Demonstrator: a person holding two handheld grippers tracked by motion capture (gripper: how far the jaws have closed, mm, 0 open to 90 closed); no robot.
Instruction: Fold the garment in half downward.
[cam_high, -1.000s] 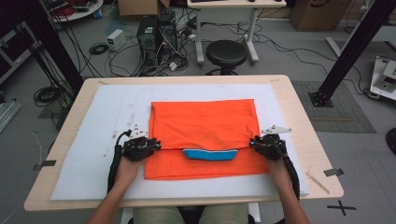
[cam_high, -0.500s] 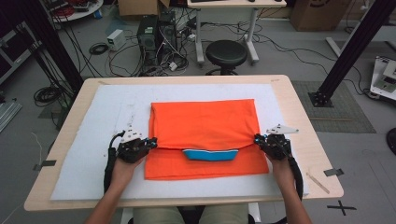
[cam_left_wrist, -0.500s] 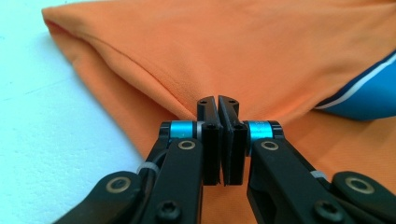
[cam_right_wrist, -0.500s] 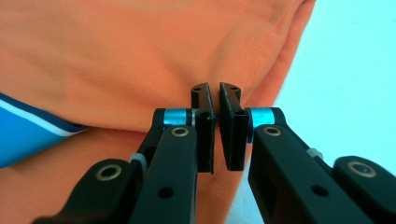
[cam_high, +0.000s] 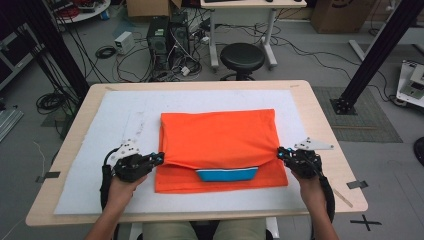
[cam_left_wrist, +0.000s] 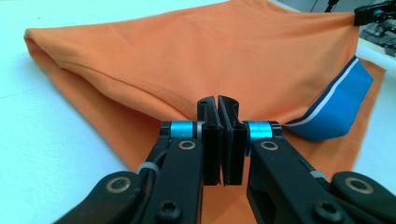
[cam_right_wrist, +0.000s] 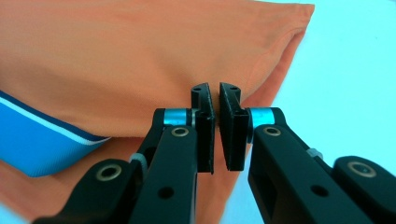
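I see an orange shirt (cam_high: 220, 137) lying folded near the middle of the white mat (cam_high: 100, 135) that covers the wooden table (cam_high: 330, 125). Its upper layer is folded toward the far side, leaving a strip of the lower layer bare along the near edge, and a blue collar (cam_high: 226, 174) with a white stripe peeks out from under the fold at the near middle.

My left gripper (cam_high: 159, 159) sits at the left end of the fold's near edge. In the left gripper view its jaws are pressed together, and the folded edge of the shirt (cam_left_wrist: 187, 60) comes right down to the tips (cam_left_wrist: 218, 103); they seem to pinch the cloth there. The blue collar (cam_left_wrist: 338, 105) lies off to the right of them.

My right gripper (cam_high: 281, 153) sits at the right end of the same edge. In the right gripper view a thin gap remains between its tips (cam_right_wrist: 215, 91), with the shirt (cam_right_wrist: 140, 60) directly behind them; I cannot tell whether cloth is caught between them.
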